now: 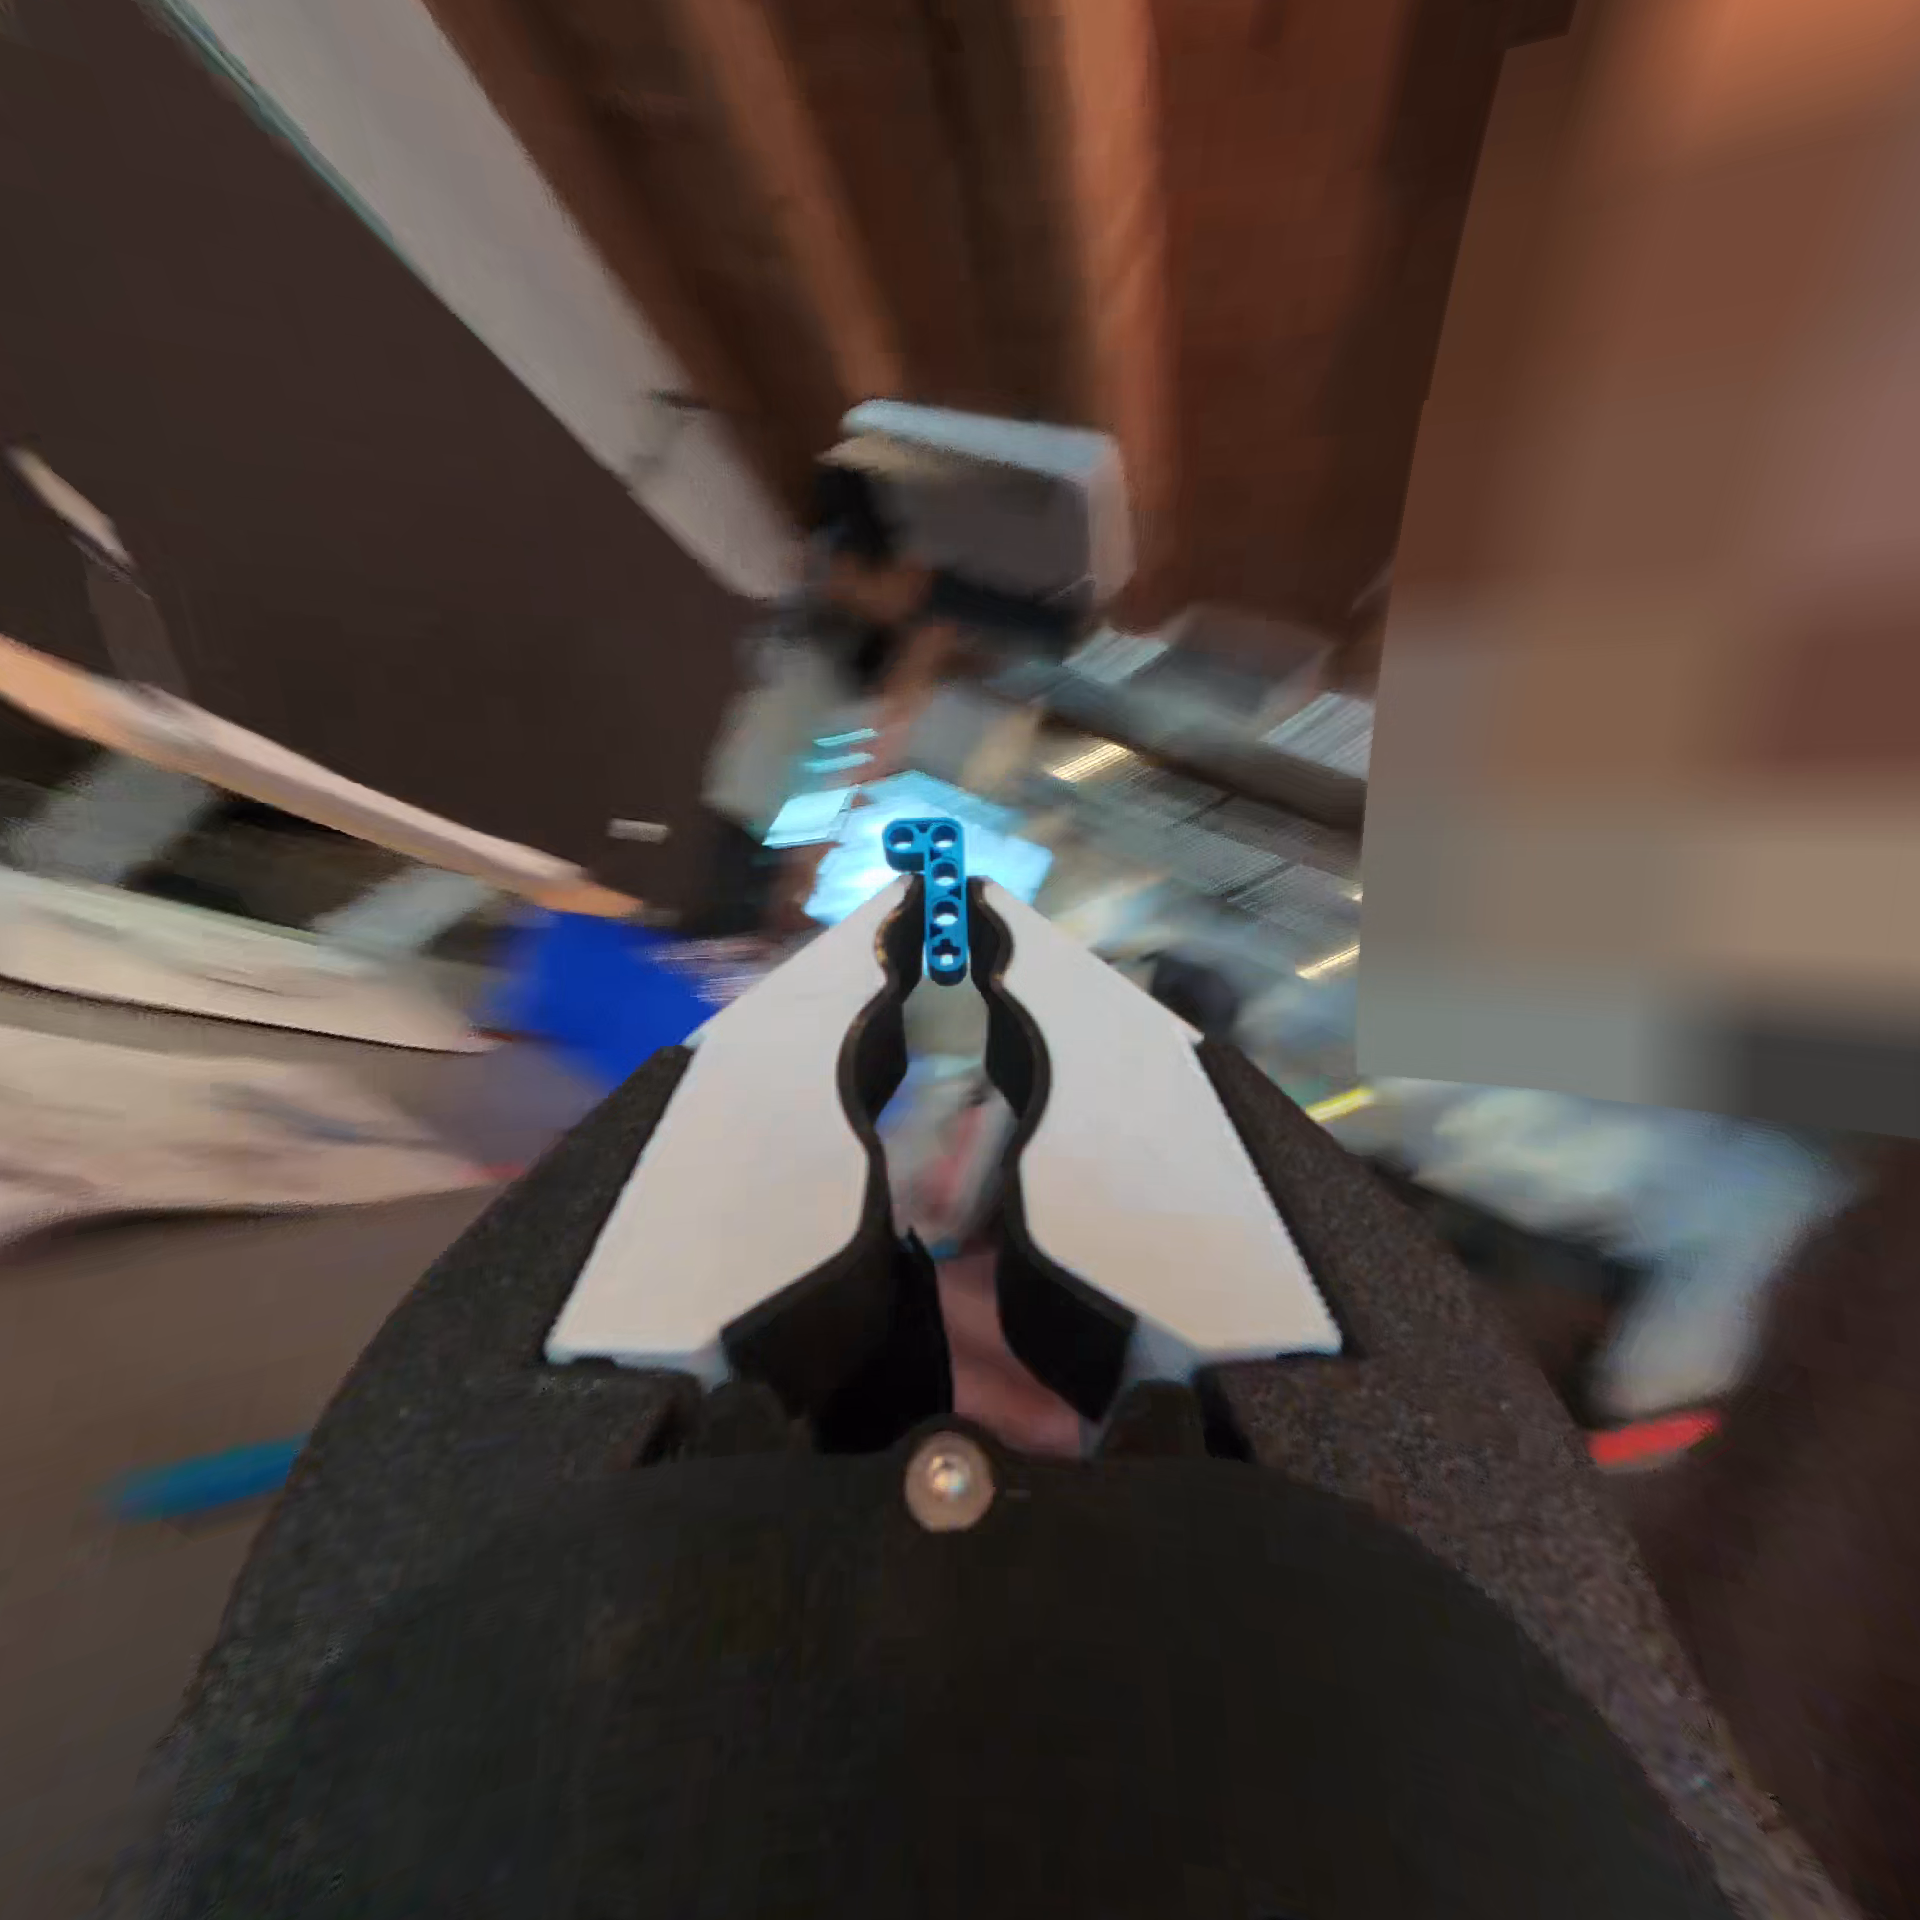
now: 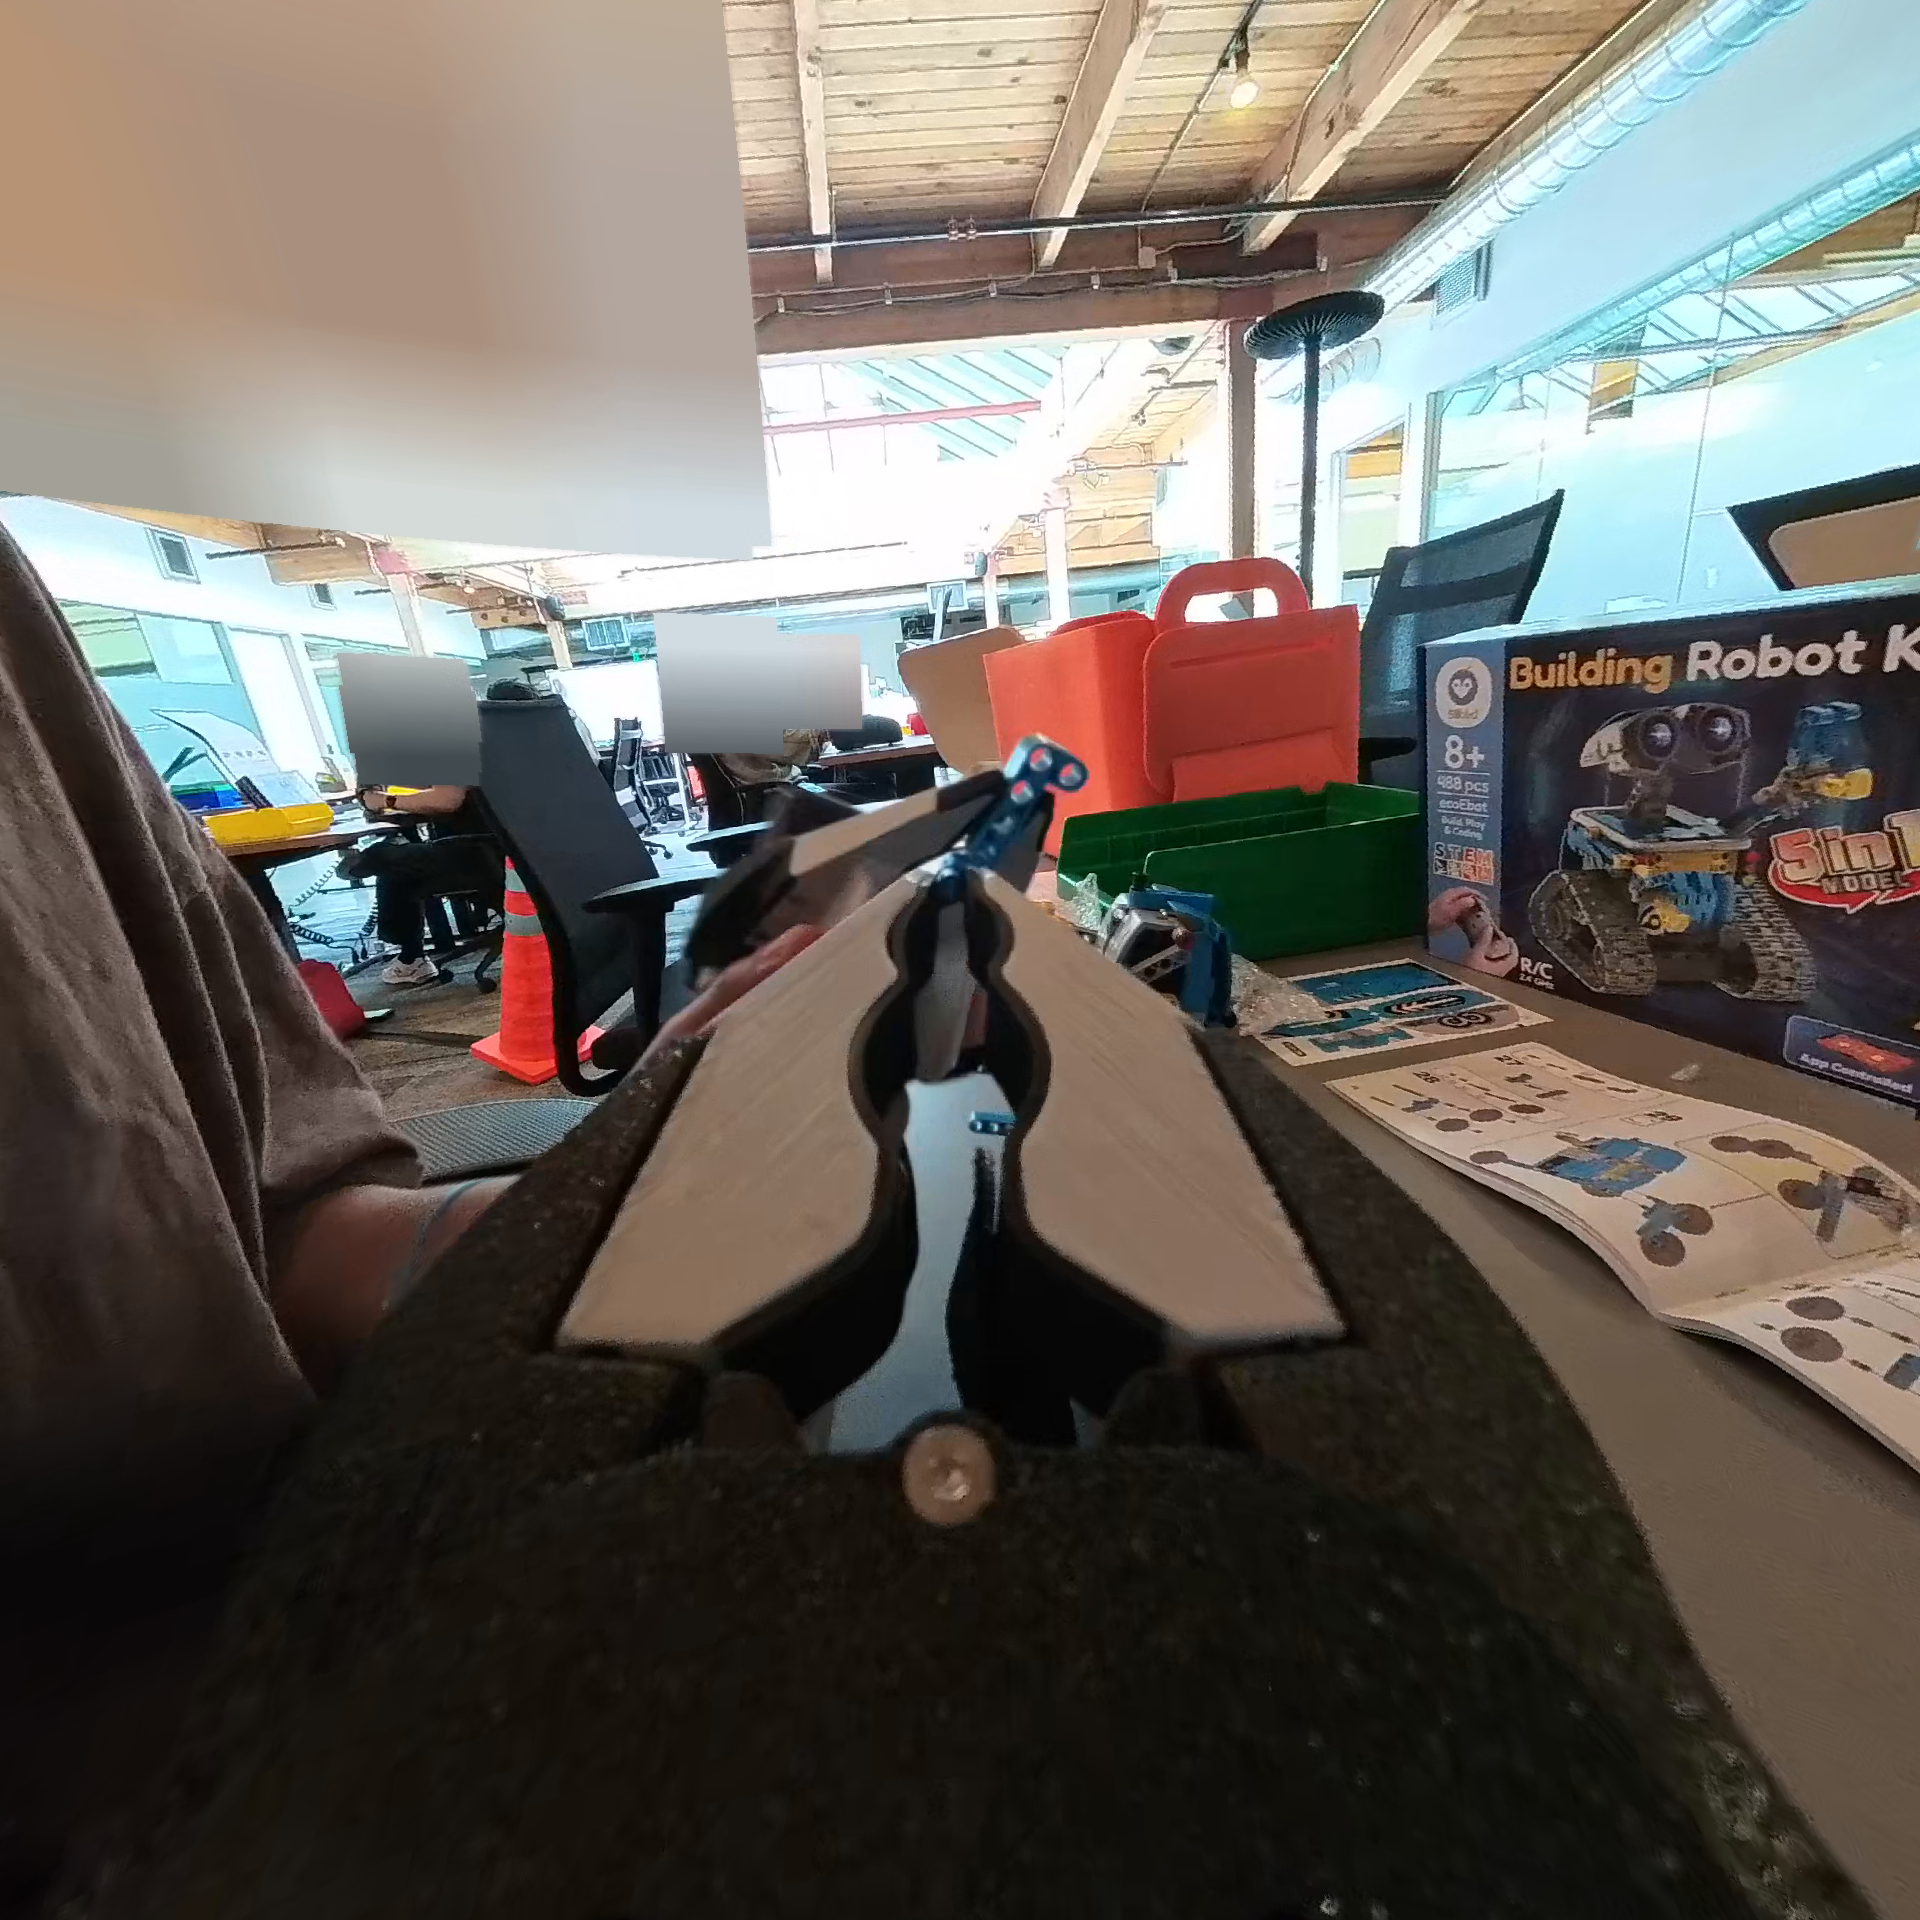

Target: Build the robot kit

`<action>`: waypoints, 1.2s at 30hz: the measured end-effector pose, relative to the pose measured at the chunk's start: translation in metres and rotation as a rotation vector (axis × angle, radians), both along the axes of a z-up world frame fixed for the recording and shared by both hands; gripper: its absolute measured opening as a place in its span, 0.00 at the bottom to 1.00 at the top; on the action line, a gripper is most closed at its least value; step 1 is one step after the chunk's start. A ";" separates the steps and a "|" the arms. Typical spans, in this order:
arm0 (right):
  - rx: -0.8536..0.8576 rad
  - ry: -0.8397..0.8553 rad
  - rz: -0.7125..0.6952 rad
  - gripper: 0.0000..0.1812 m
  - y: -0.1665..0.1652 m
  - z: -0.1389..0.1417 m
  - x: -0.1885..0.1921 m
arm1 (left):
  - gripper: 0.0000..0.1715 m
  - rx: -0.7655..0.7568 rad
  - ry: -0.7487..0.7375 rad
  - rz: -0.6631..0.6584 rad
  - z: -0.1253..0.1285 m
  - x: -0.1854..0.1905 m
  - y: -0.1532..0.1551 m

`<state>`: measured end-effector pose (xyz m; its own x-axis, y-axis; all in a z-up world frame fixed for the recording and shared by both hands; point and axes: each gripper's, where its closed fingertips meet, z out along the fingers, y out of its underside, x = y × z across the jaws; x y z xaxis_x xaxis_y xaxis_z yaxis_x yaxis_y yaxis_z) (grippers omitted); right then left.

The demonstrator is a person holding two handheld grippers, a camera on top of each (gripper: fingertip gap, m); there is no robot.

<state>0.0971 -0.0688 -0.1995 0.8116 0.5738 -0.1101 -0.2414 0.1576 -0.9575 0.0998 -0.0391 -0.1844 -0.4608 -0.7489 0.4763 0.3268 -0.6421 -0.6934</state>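
The left gripper point(image 1: 940, 894) pinches a small blue L-shaped beam with round holes point(image 1: 938, 902) between its closed white fingertips point(image 1: 831, 966). In the left wrist view the beam's long axis runs straight away from the camera, along the line of the fingers, and its short foot sticks out past the tips and turns to the left. Everything behind it in this view is smeared with motion blur; a grey boxy shape sits far off above the beam, but what it is cannot be told.

The right wrist view is sharp. Here the right gripper point(image 2: 948, 904) has its fingers drawn narrow, and a small dark blue piece point(image 2: 951, 885) sits right at their tips; whether it is actually clamped is hard to say. Just beyond, the left gripper point(image 2: 977, 805) comes in from the left, and the beam point(image 2: 1023, 795) rises up and to the right, its short foot at the far top end.

Only this view shows the grey table point(image 2: 1558, 1299) on the right, with an open instruction booklet point(image 2: 1662, 1174), a sticker sheet point(image 2: 1392, 1008), a green bin point(image 2: 1247, 862), an orange case point(image 2: 1174, 707) and a toy kit box point(image 2: 1683, 821).
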 end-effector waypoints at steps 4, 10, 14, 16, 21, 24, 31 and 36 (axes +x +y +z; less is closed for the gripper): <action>-0.002 0.024 -0.003 0.02 0.000 0.000 0.005 | 0.04 0.462 0.280 0.443 -0.013 0.013 0.016; -0.012 0.027 -0.004 0.02 0.001 -0.001 0.006 | 0.04 0.860 0.574 0.835 -0.041 0.016 0.047; -0.023 0.020 -0.008 0.02 0.003 -0.004 0.005 | 0.04 1.061 0.646 0.961 -0.050 0.018 0.041; -0.033 0.020 -0.015 0.02 0.004 -0.006 0.007 | 0.04 1.098 0.650 0.985 -0.051 0.018 0.038; -0.062 0.012 -0.046 0.02 0.008 -0.011 0.011 | 0.04 1.114 0.635 0.995 -0.050 0.018 0.032; -0.097 -0.038 -0.090 0.02 0.013 -0.019 0.013 | 0.04 1.136 0.626 0.987 -0.051 0.020 0.027; -0.198 -0.301 -0.257 0.02 0.026 -0.041 0.009 | 0.04 1.166 0.670 0.931 -0.064 0.026 0.023; -0.248 -0.296 -0.296 0.02 0.027 -0.040 0.017 | 0.04 1.230 0.677 0.921 -0.069 0.031 0.016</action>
<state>0.1141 -0.0415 -0.2397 0.9531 0.2994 0.0453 0.0673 -0.0635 -0.9957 0.1308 -0.0227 -0.2531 0.3423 -0.6861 -0.6419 -0.2879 0.5737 -0.7668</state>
